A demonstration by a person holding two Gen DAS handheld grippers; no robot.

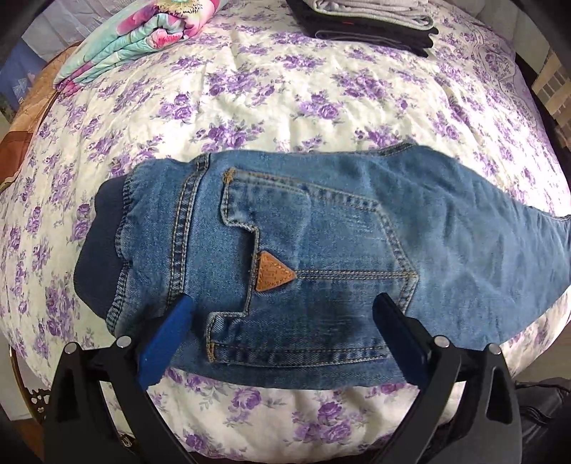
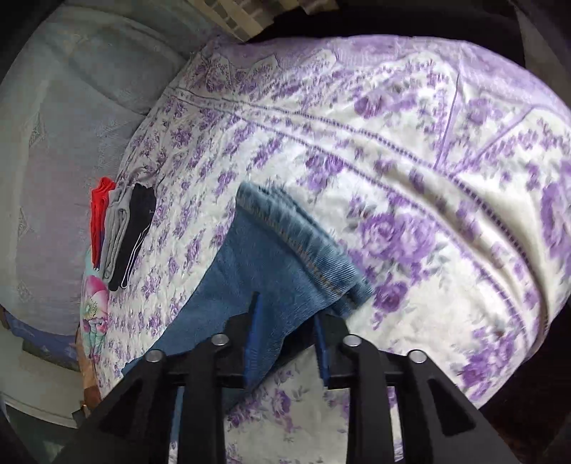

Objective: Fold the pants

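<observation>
Blue jeans (image 1: 321,232) lie across the purple-flowered bed cover (image 1: 267,96), waist with a dark knit band at the left, back pocket with a tan triangle patch facing up. My left gripper (image 1: 285,307) is open, its fingers spread over the near edge of the seat, holding nothing. In the right wrist view the jeans' leg (image 2: 257,264) rises off the bed with the hem end (image 2: 307,239) beyond the fingers. My right gripper (image 2: 285,314) is shut on the leg fabric near the hem.
A folded floral quilt (image 1: 142,32) lies at the far left of the bed. A stack of folded grey and black clothes (image 1: 367,21) sits at the far edge, also in the right wrist view (image 2: 125,228) with a red piece. A grey sofa (image 2: 71,107) stands beyond the bed.
</observation>
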